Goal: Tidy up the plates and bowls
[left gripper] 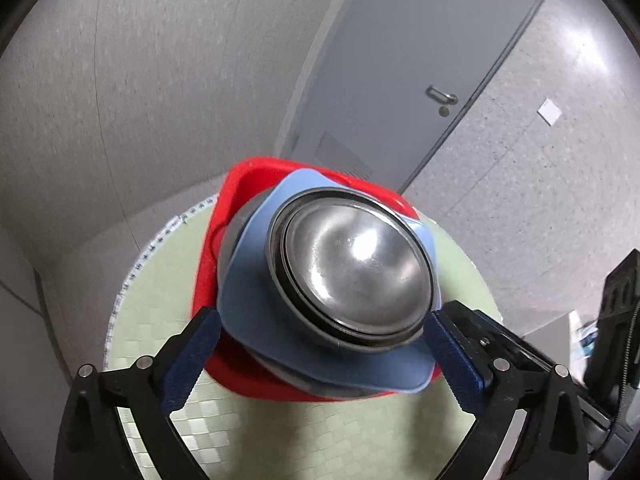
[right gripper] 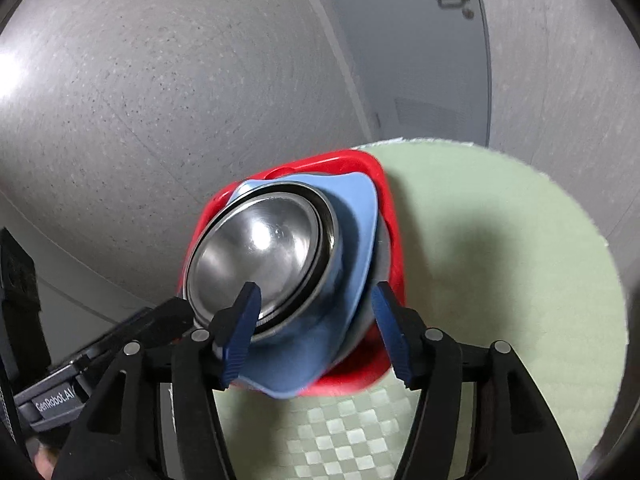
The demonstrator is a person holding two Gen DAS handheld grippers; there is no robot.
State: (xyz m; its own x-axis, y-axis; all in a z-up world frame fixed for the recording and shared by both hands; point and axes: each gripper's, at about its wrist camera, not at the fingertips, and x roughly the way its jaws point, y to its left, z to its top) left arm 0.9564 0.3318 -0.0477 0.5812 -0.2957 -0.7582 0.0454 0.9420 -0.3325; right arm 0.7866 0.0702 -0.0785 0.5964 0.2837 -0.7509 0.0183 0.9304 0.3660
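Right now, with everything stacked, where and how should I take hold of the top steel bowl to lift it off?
Grip the top steel bowl by its thin rim, one finger inside and one outside, coming from above on the near side. It sits nested in another steel bowl on the blue plate and red tray, so its wall is probably covered. The right gripper already straddles that near rim, open.

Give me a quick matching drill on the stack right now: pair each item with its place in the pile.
Items:
1. steel bowls
2. blue plate
3. red tray
4. green mat

Places:
A. under everything, on the round table
B. top of the stack, nested
C. directly beneath the bowls
D. square dish near the bottom of the stack

Pairs: 1-B, 2-C, 3-D, 4-A
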